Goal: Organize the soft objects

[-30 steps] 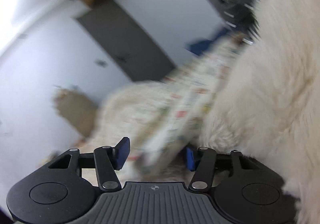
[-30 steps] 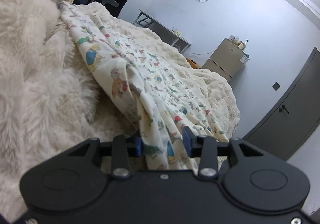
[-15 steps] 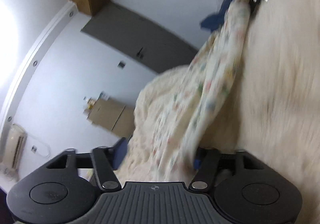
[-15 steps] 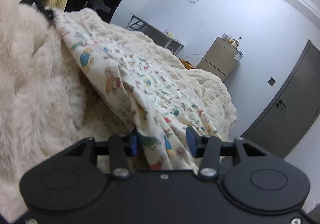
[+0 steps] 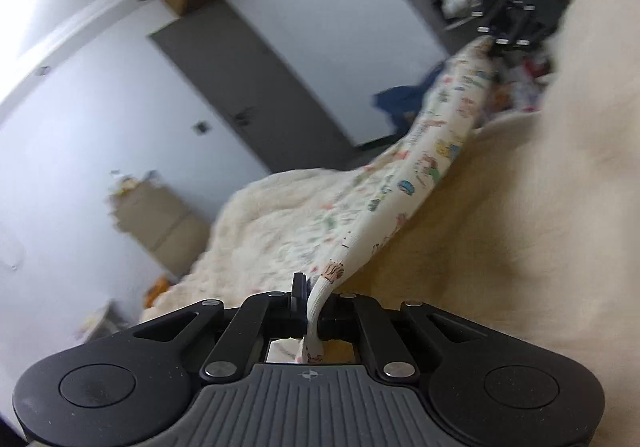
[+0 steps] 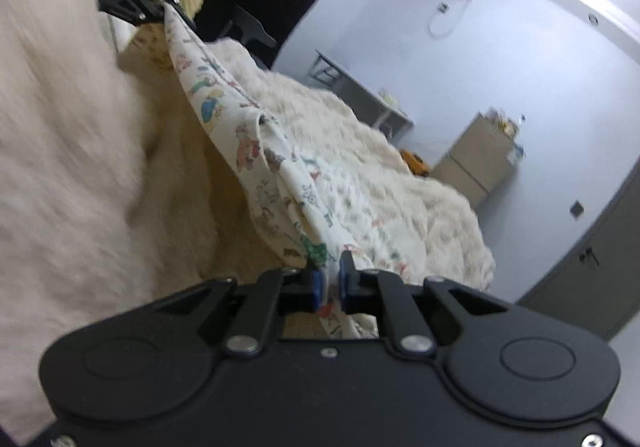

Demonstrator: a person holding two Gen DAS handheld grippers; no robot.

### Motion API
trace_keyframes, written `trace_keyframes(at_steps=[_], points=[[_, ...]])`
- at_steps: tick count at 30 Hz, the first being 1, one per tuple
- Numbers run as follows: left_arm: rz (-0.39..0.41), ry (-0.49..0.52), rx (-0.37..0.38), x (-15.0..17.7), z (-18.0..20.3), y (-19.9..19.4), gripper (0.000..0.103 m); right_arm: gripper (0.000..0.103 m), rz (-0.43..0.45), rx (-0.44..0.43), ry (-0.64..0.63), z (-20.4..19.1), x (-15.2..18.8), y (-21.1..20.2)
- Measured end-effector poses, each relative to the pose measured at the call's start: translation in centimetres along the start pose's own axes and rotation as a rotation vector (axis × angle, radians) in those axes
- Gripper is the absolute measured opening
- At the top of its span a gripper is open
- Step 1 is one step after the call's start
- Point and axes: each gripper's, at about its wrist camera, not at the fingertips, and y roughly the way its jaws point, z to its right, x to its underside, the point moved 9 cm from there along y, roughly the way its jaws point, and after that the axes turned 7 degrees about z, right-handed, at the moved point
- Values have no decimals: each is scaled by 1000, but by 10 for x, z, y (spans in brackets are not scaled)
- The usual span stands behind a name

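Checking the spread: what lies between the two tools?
The printed cloth, stretched from right tool to left tool, above the cream blanket; right wrist view.

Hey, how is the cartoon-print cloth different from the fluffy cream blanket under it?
The thin cartoon-print cotton cloth is smooth and covered in small colourful figures; the fluffy cream blanket is thick, shaggy and plain. The cloth is lifted and pulled taut between the left hand-held gripper and the right hand-held gripper, each shut on an end; the blanket lies spread out, ungripped. The cloth looks much narrower. Both are soft, pale fabrics.
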Motion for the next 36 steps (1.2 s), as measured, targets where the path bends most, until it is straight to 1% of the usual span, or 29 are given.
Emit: trace_keyframes(at_steps=[1,2,3,4,5,6,7,8,9,10,11,12,13,14,15,17,18,19,21,23,25,26,27,30,31,32,33,34,36], points=[[-8,-17,45,-3,6,-6,4,7,-6,-15,-4,-3,-2,-7],[-25,-42,87,-1,13,-6,8,7,-25,-46,-7,-8,-1,-13],[-43,-66,124,2,20,-5,19,7,-39,-63,-14,-13,1,-15],[-61,-84,133,6,21,-1,32,9,-75,-97,-23,-22,9,-12],[-79,-98,131,11,21,5,60,10,-119,-137,-33,-32,18,-8],[-94,-106,125,16,25,6,67,11,-146,-159,-43,-38,24,-5],[-109,-123,120,23,24,7,67,14,-168,-175,-54,-43,29,-3],[-117,-169,133,27,18,8,67,15,-200,-218,-71,-51,38,-1],[-117,-194,145,29,11,13,67,15,-209,-235,-76,-54,39,-1],[-103,-239,170,30,3,13,68,17,-198,-270,-60,-54,39,-6],[-83,-281,183,31,-5,9,73,20,-182,-286,-41,-51,36,-10],[-63,-317,189,32,-12,5,79,32,-165,-293,-22,-48,34,-13],[-32,-384,175,34,-31,-3,83,48,-120,-295,22,-38,26,-18],[-12,-437,158,37,-43,-14,87,54,-66,-296,74,-24,18,-24],[-4,-475,123,42,-55,-20,89,62,-34,-287,114,-13,12,-24],[8,-546,38,53,-80,-28,94,67,15,-264,186,9,4,-21],[14,-581,-4,58,-93,-33,94,70,15,-246,210,19,2,-15],[0,-608,-52,67,-104,-33,94,71,8,-227,230,29,2,-8],[-42,-657,-151,87,-123,-30,95,71,-45,-156,331,61,8,28],[-125,-680,-276,119,-141,-21,97,71,-98,-109,459,88,23,62],[-209,-700,-365,149,-152,-19,98,71,-147,-72,593,108,45,90],[-240,-724,-403,165,-157,-23,98,71,-182,-50,696,122,66,110],[-267,-753,-441,182,-161,-28,98,70,-199,-40,752,128,80,119],[-299,-920,-552,241,-178,-52,98,70,-258,0,951,144,142,152],[-311,-969,-587,258,-183,-59,98,67,-276,21,1010,146,166,161],[-341,-1026,-630,282,-186,-70,98,65,-293,40,1089,147,193,169],[-377,-1086,-675,309,-188,-83,96,64,-298,44,1139,145,207,173],[-394,-1135,-680,325,-186,-89,94,64,-299,28,1210,141,222,177],[-415,-1225,-659,350,-180,-96,88,64,-260,-51,1309,127,232,182]])
